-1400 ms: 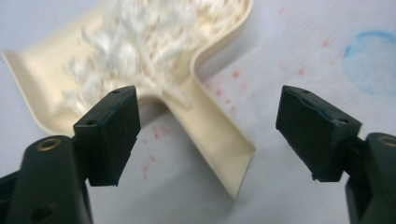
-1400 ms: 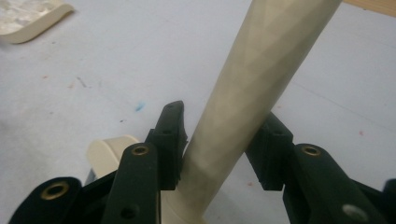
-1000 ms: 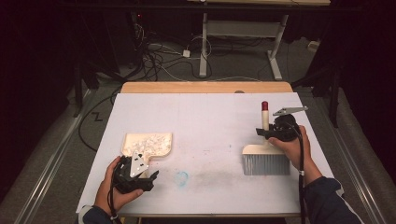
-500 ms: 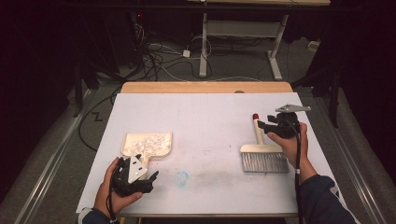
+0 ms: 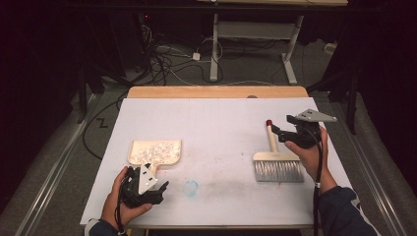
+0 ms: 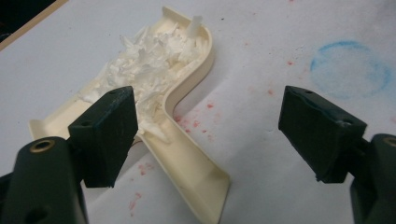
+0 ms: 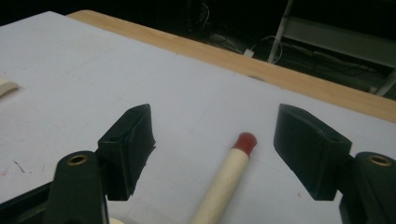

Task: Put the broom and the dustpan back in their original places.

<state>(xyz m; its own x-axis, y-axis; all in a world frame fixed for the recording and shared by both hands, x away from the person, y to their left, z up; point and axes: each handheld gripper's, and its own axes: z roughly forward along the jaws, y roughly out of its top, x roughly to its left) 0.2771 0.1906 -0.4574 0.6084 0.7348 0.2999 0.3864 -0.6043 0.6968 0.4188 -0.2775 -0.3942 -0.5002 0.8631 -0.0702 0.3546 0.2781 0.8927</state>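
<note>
A cream dustpan (image 5: 155,151) holding white shreds lies at the table's front left. Its handle (image 6: 187,161) runs between the jaws of my left gripper (image 6: 215,123), which stand open and clear of it; from above, this gripper (image 5: 150,183) sits just in front of the pan. At the right a hand brush (image 5: 278,169) lies flat, its pale handle (image 7: 224,182) ending in a red tip (image 7: 246,141). My right gripper (image 5: 281,133) hovers over that handle. Its jaws have just been opening and no longer touch the handle below them (image 7: 218,140).
A white sheet (image 5: 216,123) covers the table, with a wooden edge (image 5: 216,92) at the back. A blue ring smear (image 5: 191,187) and red specks mark the sheet between pan and brush. Cables and desk legs (image 5: 214,49) lie on the floor beyond.
My right gripper held the brush handle raised; its jaws opened, the handle tipped left and down flat on the table, and the gripper lifted slightly. The left gripper and dustpan stayed put.
</note>
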